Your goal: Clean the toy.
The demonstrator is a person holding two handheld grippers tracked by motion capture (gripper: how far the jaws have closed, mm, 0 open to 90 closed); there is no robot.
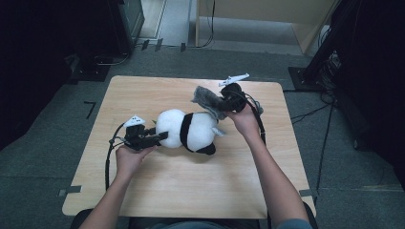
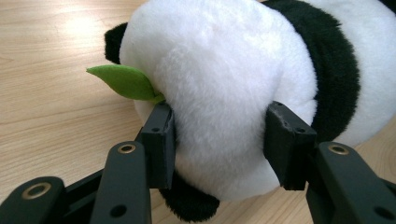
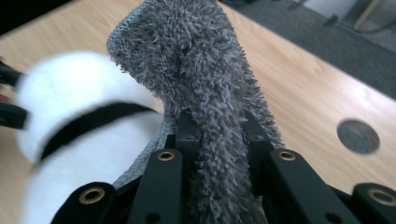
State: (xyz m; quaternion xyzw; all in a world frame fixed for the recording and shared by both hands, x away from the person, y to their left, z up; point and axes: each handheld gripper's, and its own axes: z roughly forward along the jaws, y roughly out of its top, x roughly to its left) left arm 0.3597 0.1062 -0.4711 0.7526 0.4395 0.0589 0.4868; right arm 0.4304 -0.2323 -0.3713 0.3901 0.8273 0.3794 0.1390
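A black-and-white plush panda [image 1: 188, 131] lies on its side mid-table, a fuzzy grey cloth [image 1: 208, 101] lifted beside it.

A pale wooden table [image 1: 191, 191] is set on grey carpet [image 1: 43, 157], with cables [image 1: 310, 114] strewn at its right.

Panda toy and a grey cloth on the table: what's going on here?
A person at a wooden table works with a claw in each hand. The left claw is clamped on the white head of a plush panda lying on the table, a green leaf sticking out beside one pad. The right claw is shut on a fuzzy grey cloth, held up above the panda's body. The cloth isn't lying on the panda.
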